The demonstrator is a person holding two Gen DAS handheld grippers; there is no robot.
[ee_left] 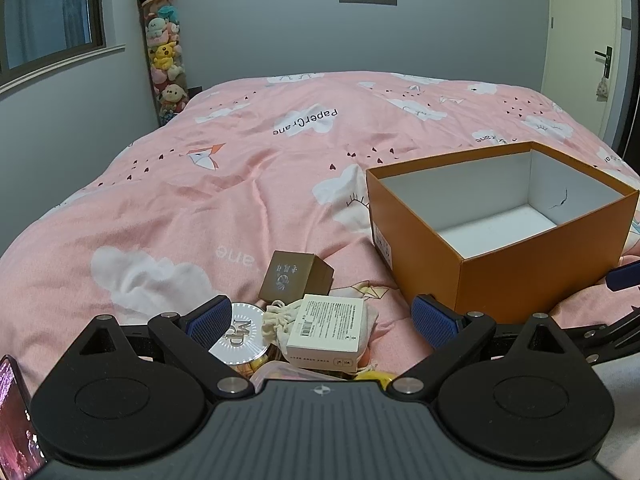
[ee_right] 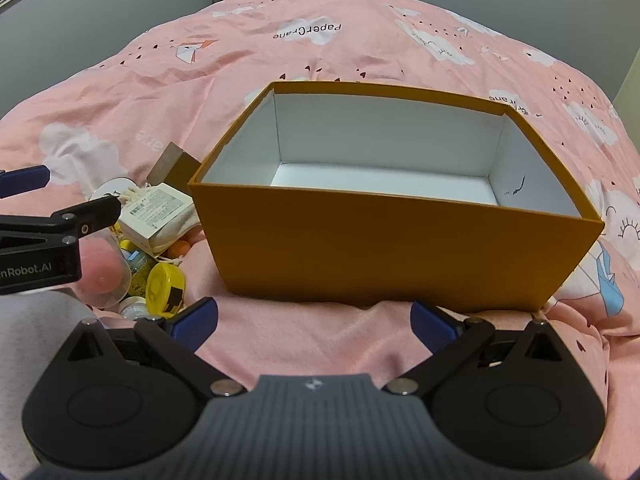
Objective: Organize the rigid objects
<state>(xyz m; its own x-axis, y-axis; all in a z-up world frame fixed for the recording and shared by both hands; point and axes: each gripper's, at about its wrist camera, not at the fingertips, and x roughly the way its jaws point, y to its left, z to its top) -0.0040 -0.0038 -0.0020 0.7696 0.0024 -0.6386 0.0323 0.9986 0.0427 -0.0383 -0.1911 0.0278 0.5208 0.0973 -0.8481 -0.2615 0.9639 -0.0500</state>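
Note:
An empty orange box (ee_left: 520, 276) (ee_right: 400, 248) with a white inside stands open on the pink bed. To its left lies a pile: a white carton (ee_left: 326, 330) (ee_right: 154, 216) on a cloth pouch (ee_left: 276, 320), a brown box (ee_left: 294, 276) (ee_right: 176, 166), a round silver tin (ee_left: 240, 338), a yellow lid (ee_right: 164, 288) and a clear cup (ee_right: 106, 276). My left gripper (ee_left: 322, 320) stands open over the pile, the carton between its pads. My right gripper (ee_right: 314, 322) is open and holds nothing, just in front of the orange box.
The pink quilt (ee_left: 240, 184) covers the whole bed. A tall tube of plush toys (ee_left: 166, 60) stands in the far left corner beside a window (ee_left: 48, 12). A door (ee_left: 592, 40) is at the right. A phone (ee_left: 16, 420) shows at the lower left edge.

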